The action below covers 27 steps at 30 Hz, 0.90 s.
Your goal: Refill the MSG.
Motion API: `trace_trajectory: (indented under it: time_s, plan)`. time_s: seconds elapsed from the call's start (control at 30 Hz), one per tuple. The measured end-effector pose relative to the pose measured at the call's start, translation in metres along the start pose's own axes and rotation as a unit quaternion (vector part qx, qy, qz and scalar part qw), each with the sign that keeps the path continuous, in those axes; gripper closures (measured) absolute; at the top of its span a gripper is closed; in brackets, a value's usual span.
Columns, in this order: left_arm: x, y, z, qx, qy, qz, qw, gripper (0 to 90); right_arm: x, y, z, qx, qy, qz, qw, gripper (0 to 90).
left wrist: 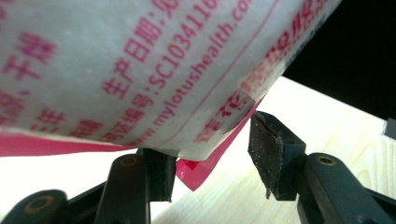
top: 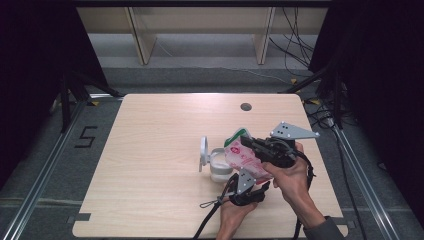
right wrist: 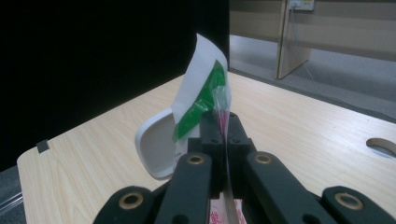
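Note:
A pink-and-white plastic bag with red print and a green-and-white top hangs over the right part of the table. My right gripper is shut on the bag's thin upper edge. From below, my left gripper points up at the bag's bottom corner. Its jaws stand apart. The corner hangs between them, close against one pad and clear of the other pad. Just left of the bag stands a small white container with its lid flipped up.
The wooden table has a round cable hole near its far right edge. Black cables trail from the grippers over the near edge. Dark curtains and metal rails flank the table, and wooden furniture legs stand behind it.

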<state>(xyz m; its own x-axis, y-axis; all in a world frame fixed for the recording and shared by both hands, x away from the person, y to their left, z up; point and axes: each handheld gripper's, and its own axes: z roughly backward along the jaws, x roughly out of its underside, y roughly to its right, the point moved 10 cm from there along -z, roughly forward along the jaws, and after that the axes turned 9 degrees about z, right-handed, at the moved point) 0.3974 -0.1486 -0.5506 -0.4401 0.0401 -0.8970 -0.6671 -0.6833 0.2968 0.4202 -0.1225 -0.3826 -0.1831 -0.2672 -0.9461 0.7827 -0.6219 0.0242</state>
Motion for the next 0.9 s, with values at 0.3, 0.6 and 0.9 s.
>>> trace_trajectory:
  time_s: [0.3, 0.6, 0.9]
  plan:
    - [0.004, -0.002, 0.009, -0.02, -0.017, -0.001, 0.9997, 44.3, 0.004, 0.01, 0.015, 0.003, 0.027, -0.054, 0.9982, 90.0]
    - [0.007, -0.007, 0.013, -0.03, -0.026, 0.011, 0.9991, 38.0, 0.01, 0.019, 0.018, 0.013, 0.053, -0.068, 0.9962, 90.0]
    - [0.009, -0.006, 0.02, -0.039, -0.023, 0.024, 0.9987, 34.0, 0.026, 0.024, 0.027, 0.019, 0.059, -0.089, 0.9941, 90.0]
